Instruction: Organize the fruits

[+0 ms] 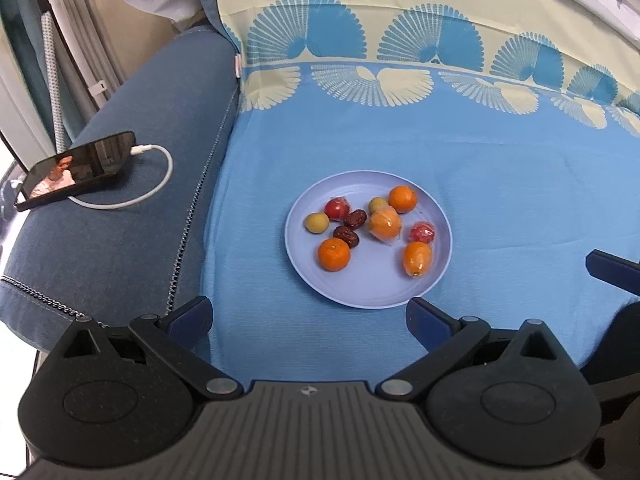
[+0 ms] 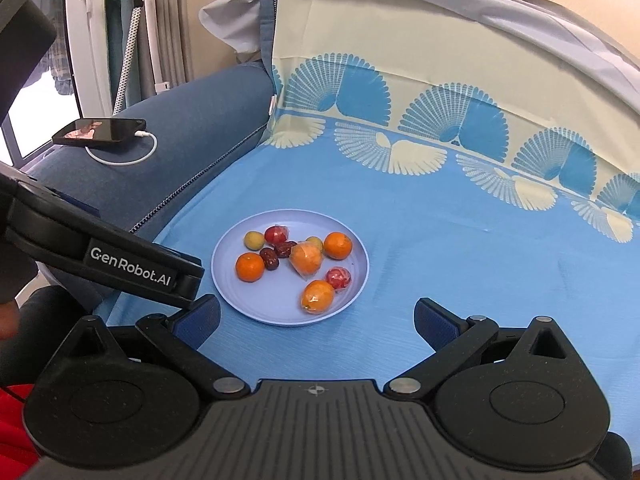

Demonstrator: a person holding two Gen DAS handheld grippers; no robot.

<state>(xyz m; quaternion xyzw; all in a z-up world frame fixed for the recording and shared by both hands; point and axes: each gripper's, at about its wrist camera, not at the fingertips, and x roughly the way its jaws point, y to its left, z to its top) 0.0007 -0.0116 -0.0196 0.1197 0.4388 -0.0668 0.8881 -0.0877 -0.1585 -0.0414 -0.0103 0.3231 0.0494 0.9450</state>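
Observation:
A pale lilac plate lies on the blue cloth and holds several small fruits. Among them are bare mandarins, plastic-wrapped oranges, wrapped red fruits, dark red dates and green-yellow fruits. My left gripper hangs open just short of the plate's near rim, holding nothing. My right gripper is open too, near the plate's front right, with nothing between its fingers. The left gripper's body shows at the left of the right wrist view.
A phone on a white charging cable rests on the dark blue cushion to the left. A patterned blue and cream cover rises behind the plate. The blue cloth stretches flat to the right.

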